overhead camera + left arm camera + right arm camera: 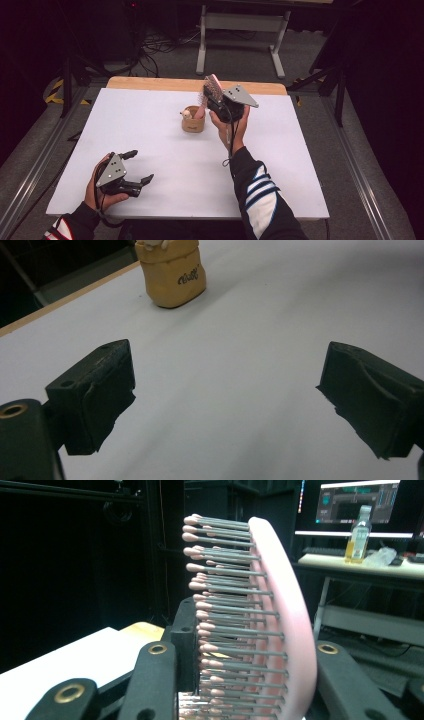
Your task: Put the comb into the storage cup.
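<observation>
Hairbrush (260, 625), pink, metal bristles with pink tips: clamped between the jaws of the right tool (216, 95), raised above the counter (165, 150) just beside a tan holder (193, 120). Left tool (136, 166): jaws spread wide, nothing between them, resting low near the counter's front left corner.

Both sleeves are dark: the right sleeve (262, 197) carries white stripes along the forearm, and the left sleeve (67, 227) shows white and a touch of red near the counter's front left corner. The left gripper (139, 167) and the right gripper (212, 92) are black, each topped by a grey three-cornered plate dotted with small screws. A thin black cable hangs from each. The black fingers (100, 395) have worn, ragged-edged pads, and brass-ringed holes mark the linkage arms.
</observation>
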Motion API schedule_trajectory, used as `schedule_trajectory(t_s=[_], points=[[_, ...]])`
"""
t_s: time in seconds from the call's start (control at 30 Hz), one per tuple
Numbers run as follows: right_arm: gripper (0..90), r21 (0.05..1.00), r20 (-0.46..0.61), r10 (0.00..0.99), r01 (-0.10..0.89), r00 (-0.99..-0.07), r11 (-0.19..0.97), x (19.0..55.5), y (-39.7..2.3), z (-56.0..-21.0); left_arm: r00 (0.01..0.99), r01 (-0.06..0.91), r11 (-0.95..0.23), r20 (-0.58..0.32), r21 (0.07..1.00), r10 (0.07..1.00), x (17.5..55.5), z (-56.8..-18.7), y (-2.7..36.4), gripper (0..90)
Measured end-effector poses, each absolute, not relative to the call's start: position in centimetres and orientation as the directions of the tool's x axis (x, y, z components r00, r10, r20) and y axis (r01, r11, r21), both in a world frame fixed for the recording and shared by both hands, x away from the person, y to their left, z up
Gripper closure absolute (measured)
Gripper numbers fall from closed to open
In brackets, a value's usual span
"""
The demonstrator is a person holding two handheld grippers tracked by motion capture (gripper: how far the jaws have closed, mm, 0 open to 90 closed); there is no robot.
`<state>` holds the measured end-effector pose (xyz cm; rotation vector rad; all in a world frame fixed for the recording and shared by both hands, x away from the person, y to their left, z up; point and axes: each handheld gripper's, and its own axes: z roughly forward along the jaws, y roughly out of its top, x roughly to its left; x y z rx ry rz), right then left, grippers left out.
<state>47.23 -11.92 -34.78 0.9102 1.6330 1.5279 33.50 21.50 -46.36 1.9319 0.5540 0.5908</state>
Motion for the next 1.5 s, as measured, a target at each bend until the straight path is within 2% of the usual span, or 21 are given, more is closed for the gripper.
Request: schedule_trajectory(t_s=[0.37,0.7,1.5], points=[[63.5,0.996,-0.027,0.863,0.064,-0.504,0.068,47.4,-11.1,-36.5,0.780,0.117,-0.398,0.164,0.910,0.604,33.5,-46.4,21.5,8.5],[62.9,0.996,0.016,0.867,0.081,-0.498,0.028,47.3,-11.4,-37.7,0.781,0.115,-0.403,0.168,0.908,0.602,33.5,-46.4,21.4,8.5],[55.0,0.986,0.099,0.846,0.167,-0.524,-0.012,47.2,-12.7,-39.8,0.781,0.117,-0.411,0.172,0.904,0.600,33.5,-46.5,21.2,8.5]])
